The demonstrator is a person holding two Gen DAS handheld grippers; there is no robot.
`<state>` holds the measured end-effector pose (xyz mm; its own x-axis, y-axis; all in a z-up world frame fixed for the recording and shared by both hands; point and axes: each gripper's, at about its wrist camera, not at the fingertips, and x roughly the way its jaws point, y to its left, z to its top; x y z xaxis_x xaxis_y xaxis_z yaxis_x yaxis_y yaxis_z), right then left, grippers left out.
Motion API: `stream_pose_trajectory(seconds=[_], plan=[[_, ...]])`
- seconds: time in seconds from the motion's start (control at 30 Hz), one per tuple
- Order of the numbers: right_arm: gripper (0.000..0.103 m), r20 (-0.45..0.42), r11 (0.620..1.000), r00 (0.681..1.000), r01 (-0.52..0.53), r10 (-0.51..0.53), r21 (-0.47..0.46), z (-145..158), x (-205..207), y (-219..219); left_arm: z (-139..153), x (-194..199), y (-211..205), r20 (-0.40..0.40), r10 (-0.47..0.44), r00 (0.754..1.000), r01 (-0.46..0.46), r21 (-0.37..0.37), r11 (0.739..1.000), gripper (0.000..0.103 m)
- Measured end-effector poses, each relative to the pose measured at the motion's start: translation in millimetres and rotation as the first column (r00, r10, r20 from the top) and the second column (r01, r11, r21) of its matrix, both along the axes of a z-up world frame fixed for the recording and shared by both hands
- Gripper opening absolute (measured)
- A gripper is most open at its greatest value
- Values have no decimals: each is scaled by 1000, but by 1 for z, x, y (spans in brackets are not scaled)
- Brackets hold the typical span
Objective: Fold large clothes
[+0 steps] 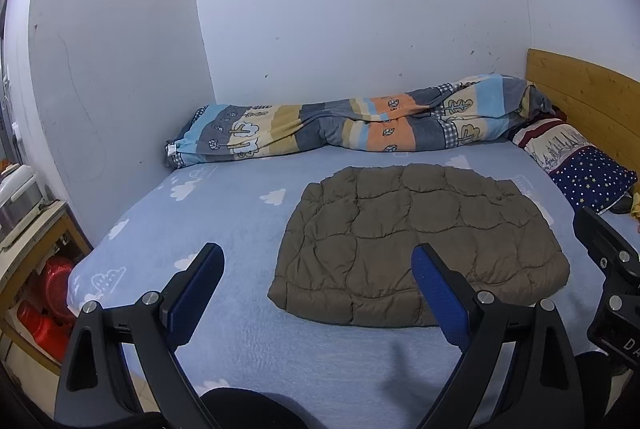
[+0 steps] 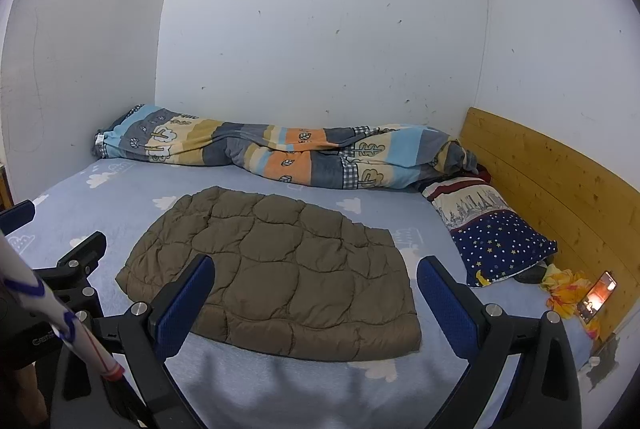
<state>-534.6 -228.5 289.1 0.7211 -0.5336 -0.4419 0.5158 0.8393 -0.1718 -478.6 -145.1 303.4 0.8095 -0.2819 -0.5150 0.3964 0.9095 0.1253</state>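
A brown quilted jacket [image 1: 416, 245] lies folded into a compact, roughly rectangular bundle on the light blue cloud-print bed sheet [image 1: 208, 213]. It also shows in the right wrist view [image 2: 280, 277]. My left gripper [image 1: 320, 269] is open and empty, held above the near edge of the bed, just left of and in front of the jacket. My right gripper [image 2: 316, 281] is open and empty, held over the near edge of the jacket. Part of the right gripper's body [image 1: 612, 269] shows at the right edge of the left wrist view.
A rolled patterned blanket [image 2: 280, 153] lies along the far wall. A star-print pillow [image 2: 492, 233] sits by the wooden headboard [image 2: 560, 189]. A phone [image 2: 598, 297] and yellow cloth [image 2: 564, 289] lie near it. A shelf with red items [image 1: 44, 293] stands left of the bed.
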Motion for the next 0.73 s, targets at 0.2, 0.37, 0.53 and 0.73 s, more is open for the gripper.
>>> stream_pose_trajectory(seconds=[0.2, 0.37, 0.53, 0.73], plan=[[103, -2, 1000, 1000, 3, -3, 3, -1, 0, -1, 0, -1, 0, 3, 3, 1000, -3, 2, 1000, 94], [103, -4, 1000, 1000, 1, -1, 4, -2, 1, -1, 1, -2, 2, 3, 3, 1000, -3, 4, 1000, 94], [103, -4, 1000, 1000, 2, -2, 3, -2, 1, -1, 1, -2, 2, 8, 2, 1000, -2, 3, 1000, 94], [103, -2, 1000, 1000, -11, 11, 9, -3, 0, 0, 5, -9, 15, 12, -82, 997, 83, -104, 991, 94]])
